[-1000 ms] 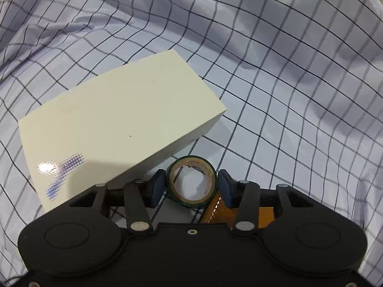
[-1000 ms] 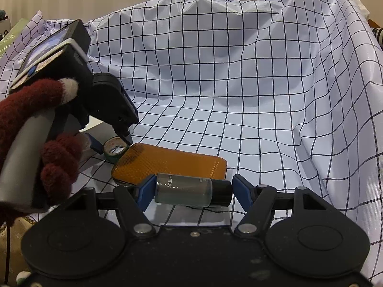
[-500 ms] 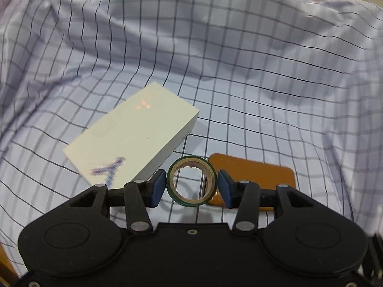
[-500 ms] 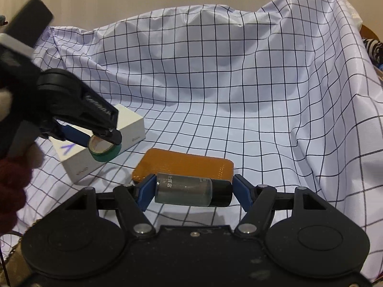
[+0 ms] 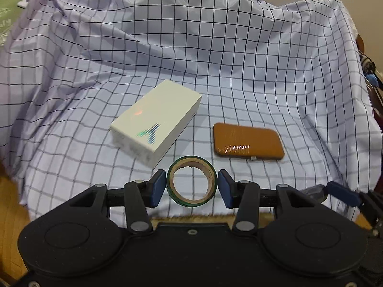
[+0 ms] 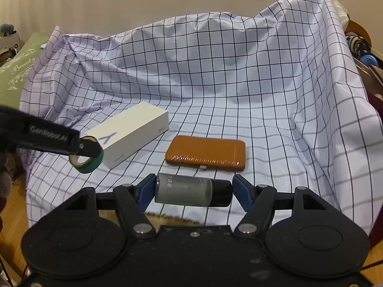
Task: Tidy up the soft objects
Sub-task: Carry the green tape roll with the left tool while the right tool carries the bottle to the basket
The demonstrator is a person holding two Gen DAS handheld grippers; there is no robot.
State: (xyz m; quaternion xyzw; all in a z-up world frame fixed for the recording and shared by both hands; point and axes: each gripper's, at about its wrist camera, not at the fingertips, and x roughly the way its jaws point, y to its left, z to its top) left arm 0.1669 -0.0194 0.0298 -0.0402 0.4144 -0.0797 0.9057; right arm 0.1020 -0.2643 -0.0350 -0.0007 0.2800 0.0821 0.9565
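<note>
Currently left tongs (image 5: 191,187) clamp the tape roll (image 5: 192,184) and right tongs (image 6: 193,190) pinch the vial (image 6: 184,189) end-to-end, both apparently clear of the checked cloth (image 5: 239,59); the vial risks slipping on its smooth ends toward the orange case (image 6: 206,152) at 12 o'clock.

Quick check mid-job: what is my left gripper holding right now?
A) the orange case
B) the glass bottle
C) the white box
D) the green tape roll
D: the left gripper is shut on the green tape roll, with its blue pads on the roll's two sides.
</note>
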